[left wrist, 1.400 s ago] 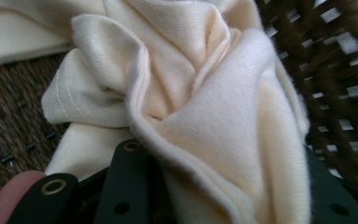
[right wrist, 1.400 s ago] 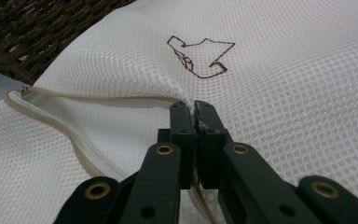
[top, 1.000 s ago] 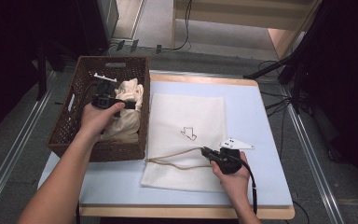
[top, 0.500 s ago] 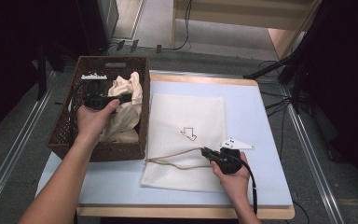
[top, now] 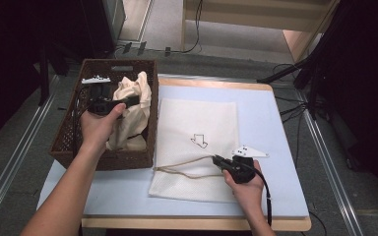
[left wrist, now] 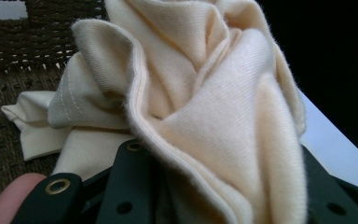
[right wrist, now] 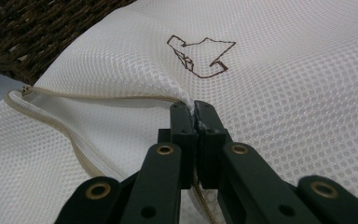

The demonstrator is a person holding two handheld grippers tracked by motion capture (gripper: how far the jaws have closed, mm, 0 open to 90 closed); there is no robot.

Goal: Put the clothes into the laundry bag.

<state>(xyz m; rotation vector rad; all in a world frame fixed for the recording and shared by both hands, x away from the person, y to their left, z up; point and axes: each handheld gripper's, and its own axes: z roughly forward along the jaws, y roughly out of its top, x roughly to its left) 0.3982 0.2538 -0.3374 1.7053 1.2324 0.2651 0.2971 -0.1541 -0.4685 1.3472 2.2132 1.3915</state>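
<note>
Left gripper [top: 130,102] clamps cream cloth [top: 133,105] over basket [top: 103,160] | right gripper [right wrist: 194,110] pinches mesh bag [top: 197,123] edge

The table [top: 275,123] has a pale blue top with a light wooden edge. It stands on a grey floor [top: 24,162]. Metal rails [top: 10,162] run along the floor at the left and at the right of the table. Behind the table there is a light wooden piece of furniture [top: 256,24], and black cables [top: 197,29] lie on the floor near it. The left and right sides of the room are very dark. At the right, black stand legs [top: 315,73] reach toward the table.
</note>
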